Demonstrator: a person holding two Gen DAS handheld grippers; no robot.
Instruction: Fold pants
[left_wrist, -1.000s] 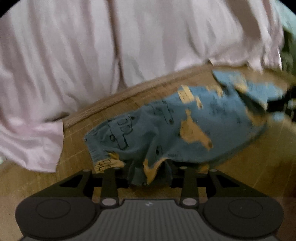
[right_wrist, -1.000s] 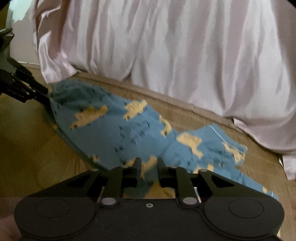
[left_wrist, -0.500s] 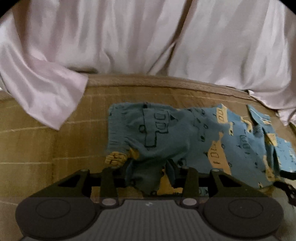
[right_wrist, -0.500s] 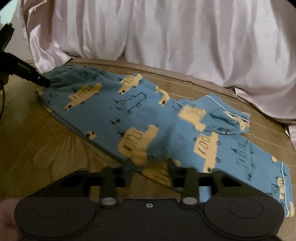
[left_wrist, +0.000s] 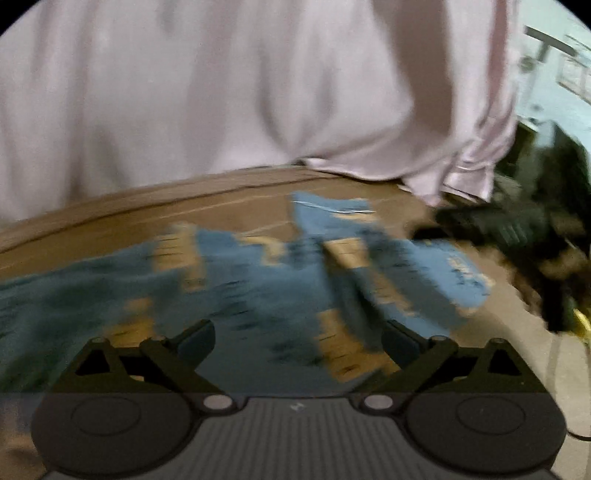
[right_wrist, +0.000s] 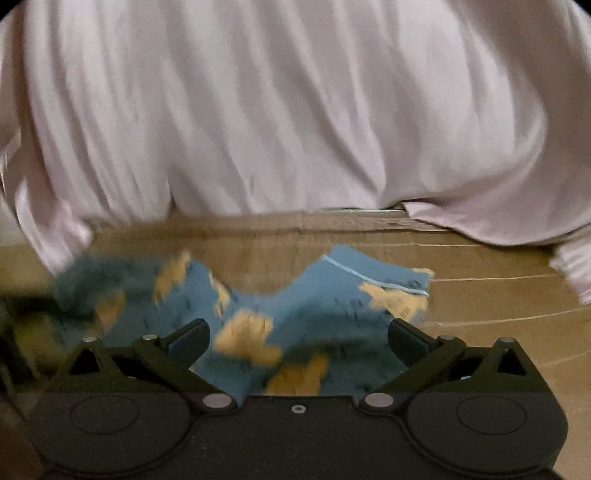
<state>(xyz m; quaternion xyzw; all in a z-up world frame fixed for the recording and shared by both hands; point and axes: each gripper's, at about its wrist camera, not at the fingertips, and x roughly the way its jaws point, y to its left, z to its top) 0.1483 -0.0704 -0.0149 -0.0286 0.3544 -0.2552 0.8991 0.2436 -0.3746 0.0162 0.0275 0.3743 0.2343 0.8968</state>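
Pants (right_wrist: 303, 314) let go, flat on the brown mat (right_wrist: 480, 280), below the pale sheet (right_wrist: 295, 110).

Left gripper (left_wrist: 297, 339) spread wide above the blue cloth, nothing pinched. Right gripper (right_wrist: 297, 338) likewise spread and empty, probably to leave the fabric settled before a fresh grip. Cuffs (right_wrist: 373, 277) at the far side, one leg partly over the other; no tidy fold yet, by the look of it. Both views blurred.
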